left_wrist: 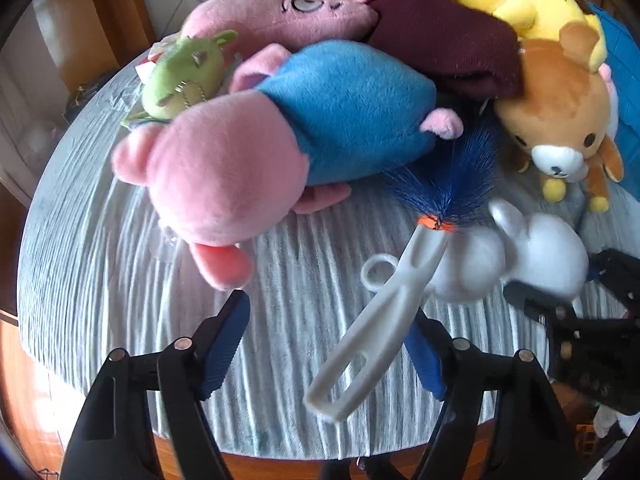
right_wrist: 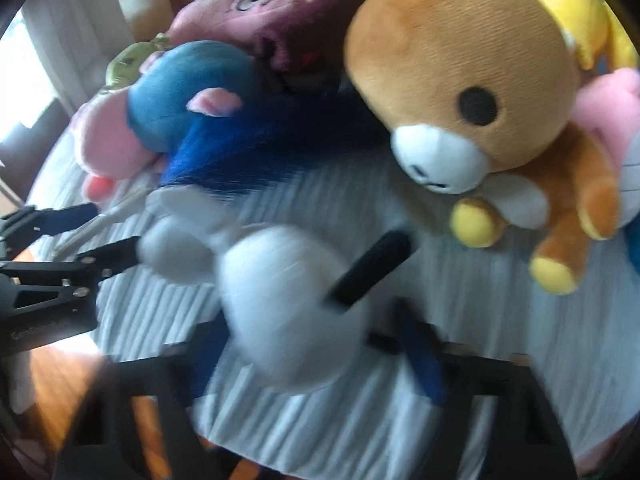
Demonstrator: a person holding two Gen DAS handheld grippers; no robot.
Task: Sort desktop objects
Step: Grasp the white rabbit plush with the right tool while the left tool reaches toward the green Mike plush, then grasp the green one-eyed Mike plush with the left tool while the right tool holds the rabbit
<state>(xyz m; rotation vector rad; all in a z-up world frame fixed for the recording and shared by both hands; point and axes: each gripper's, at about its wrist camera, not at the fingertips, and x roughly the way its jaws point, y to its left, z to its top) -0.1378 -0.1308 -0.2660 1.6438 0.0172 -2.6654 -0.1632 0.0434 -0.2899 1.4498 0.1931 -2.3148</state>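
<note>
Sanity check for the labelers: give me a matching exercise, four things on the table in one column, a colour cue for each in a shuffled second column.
Column one:
1. pig plush
2. bear plush
3. duster
4. small dragon plush

Column two:
A. green
B. white handle, blue bristles
C. pink head, blue body
D. brown with a white muzzle

Pairs: 1-C, 2-D, 3-B, 4-A
</note>
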